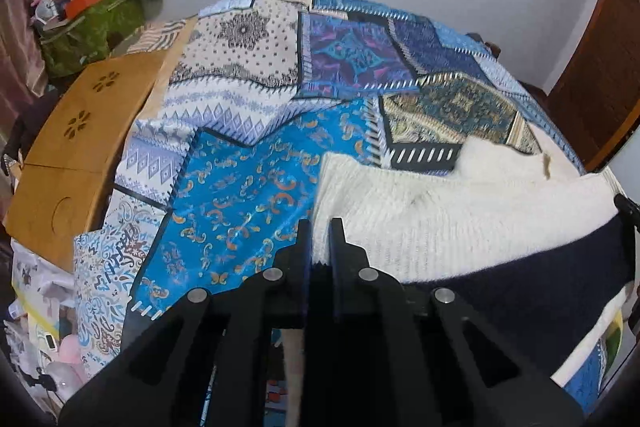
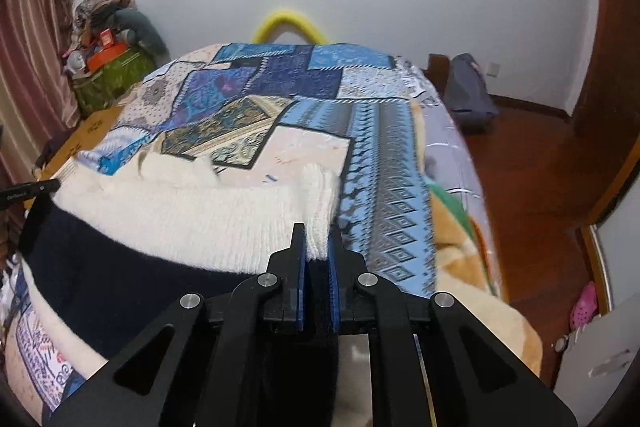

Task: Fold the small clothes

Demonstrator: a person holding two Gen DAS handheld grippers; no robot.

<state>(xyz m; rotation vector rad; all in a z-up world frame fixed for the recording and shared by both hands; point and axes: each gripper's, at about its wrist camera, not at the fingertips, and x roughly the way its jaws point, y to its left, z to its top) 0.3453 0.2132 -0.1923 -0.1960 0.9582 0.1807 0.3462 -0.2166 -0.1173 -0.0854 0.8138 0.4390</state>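
Left wrist view: the left tool [image 1: 320, 227] is closed on the near left edge of the sweater [image 1: 460, 219], which is spread ahead and to its right on the bed [image 1: 240, 187], presumably so that side can be lifted.

Right wrist view: the right tool [image 2: 318, 231] is clamped on the sweater's [image 2: 180, 211] opposite near edge; the knit lies ahead and left, held taut between both tools for an even fold.
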